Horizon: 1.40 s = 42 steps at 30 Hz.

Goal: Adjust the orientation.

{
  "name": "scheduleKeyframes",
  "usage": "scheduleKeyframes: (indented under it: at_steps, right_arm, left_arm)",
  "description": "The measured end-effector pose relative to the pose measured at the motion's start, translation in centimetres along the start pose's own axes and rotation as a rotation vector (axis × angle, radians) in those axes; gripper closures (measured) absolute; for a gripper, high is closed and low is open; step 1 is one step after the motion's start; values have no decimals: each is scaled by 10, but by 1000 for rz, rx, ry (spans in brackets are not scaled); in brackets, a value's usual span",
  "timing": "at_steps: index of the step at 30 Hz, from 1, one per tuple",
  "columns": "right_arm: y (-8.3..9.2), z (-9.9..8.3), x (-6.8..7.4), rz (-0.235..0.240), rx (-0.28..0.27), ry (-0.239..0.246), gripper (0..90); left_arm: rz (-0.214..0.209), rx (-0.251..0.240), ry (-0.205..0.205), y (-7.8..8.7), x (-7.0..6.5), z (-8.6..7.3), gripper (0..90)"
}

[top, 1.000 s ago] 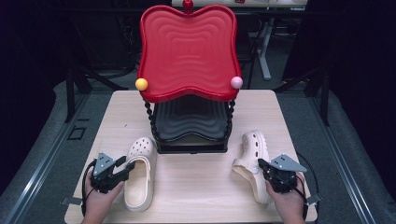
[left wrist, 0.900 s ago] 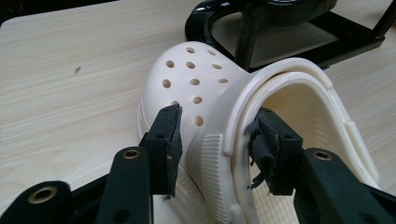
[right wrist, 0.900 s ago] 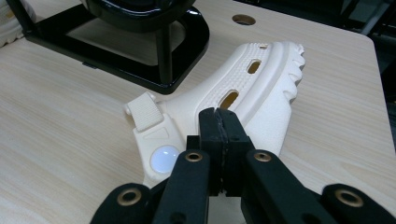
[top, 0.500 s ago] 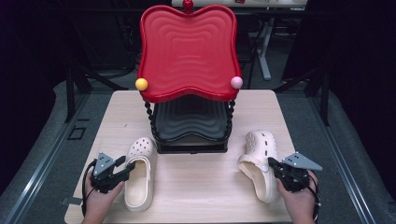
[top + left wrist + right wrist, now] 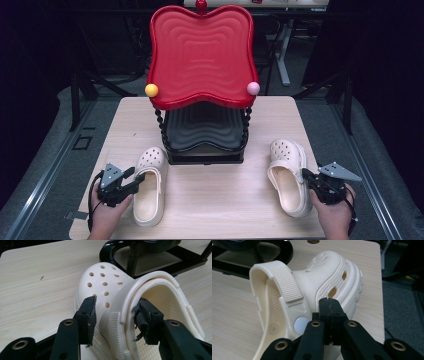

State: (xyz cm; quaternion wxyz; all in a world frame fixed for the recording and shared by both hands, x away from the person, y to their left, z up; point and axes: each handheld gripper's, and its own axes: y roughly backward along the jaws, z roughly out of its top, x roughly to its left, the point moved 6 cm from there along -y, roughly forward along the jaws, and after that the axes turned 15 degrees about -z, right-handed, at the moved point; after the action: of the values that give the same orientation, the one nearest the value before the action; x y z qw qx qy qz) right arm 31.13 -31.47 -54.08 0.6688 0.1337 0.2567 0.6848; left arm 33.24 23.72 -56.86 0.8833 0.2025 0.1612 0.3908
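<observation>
The right shoe [image 5: 289, 176] has moved. A second ago it lay tipped over on its side, with its sole turned toward the edge of the counter [image 5: 210, 200]. Half a second ago it was partly turned up. Now it sits flat on its sole, opening up, and it is a little farther to the right than before. The right gripper [image 5: 309, 176] and the hand [image 5: 332, 212] holding it have slid to the right too, and the gripper, pinched together, is just beside the shoe's outer side. The left gripper [image 5: 140, 176] has opened its jaws a bit wider around the side wall of the left shoe [image 5: 148, 192].
</observation>
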Motion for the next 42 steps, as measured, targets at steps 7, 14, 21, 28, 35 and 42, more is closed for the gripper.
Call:
scheduleKeyframes:
  at_steps: [7,14,21,28,35,42]
  right_arm:
    - [-21,-26,-28,15,121,-158,900]
    - [-39,-36,-15,84,181,-167,900]
    - [-42,-34,-9,97,159,-167,900]
    - [-30,-14,-12,11,41,-186,863]
    - [-18,24,0,-20,-44,-127,883]
    - [-43,30,6,-35,3,-135,890]
  left_arm:
    - [-3,-1,-2,-1,-1,1,533]
    - [-4,-1,1,-2,-1,1,532]
    - [-2,0,-2,-2,-1,0,532]
    - [-1,1,0,-2,0,0,532]
    - [6,-1,12,-2,0,-1,532]
    - [1,0,14,-2,1,-1,531]
